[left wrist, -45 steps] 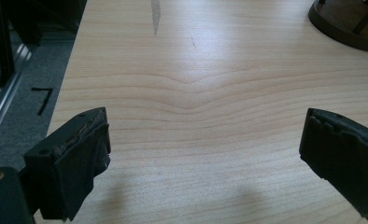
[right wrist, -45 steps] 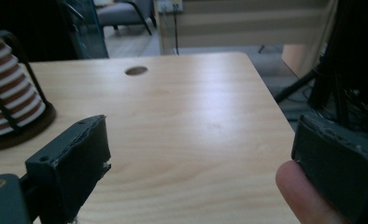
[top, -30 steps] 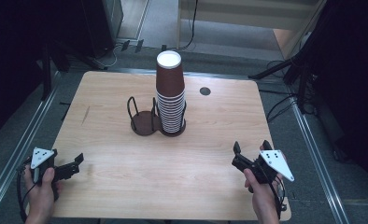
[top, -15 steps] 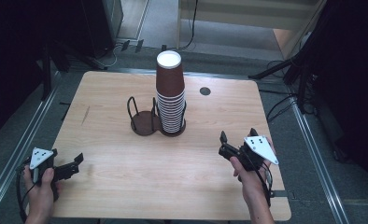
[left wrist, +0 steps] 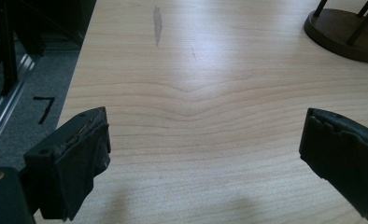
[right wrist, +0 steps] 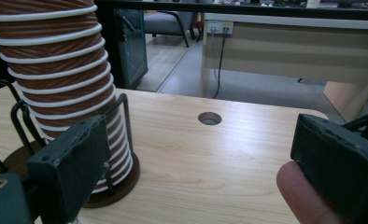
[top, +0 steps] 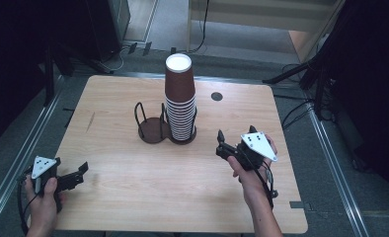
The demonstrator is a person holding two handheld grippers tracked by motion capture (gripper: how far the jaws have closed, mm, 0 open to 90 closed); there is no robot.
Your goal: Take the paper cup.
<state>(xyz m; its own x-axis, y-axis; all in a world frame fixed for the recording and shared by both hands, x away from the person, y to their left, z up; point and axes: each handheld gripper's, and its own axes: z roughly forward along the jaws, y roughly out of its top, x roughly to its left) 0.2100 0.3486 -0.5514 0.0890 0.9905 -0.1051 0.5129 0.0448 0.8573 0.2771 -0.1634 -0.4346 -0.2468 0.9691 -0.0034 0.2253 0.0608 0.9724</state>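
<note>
Jaws apart — right gripper [top: 222, 143] near cup stack [top: 180, 98], bare table [top: 148, 187]

cup stack [right wrist: 56, 70] cut off (top edge)

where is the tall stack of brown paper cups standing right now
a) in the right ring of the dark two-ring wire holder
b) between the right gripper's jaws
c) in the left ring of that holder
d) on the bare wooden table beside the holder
a: in the high view the stack of brown paper cups rises from the right ring of the dark two-ring wire holder, whose left ring is empty.
</note>
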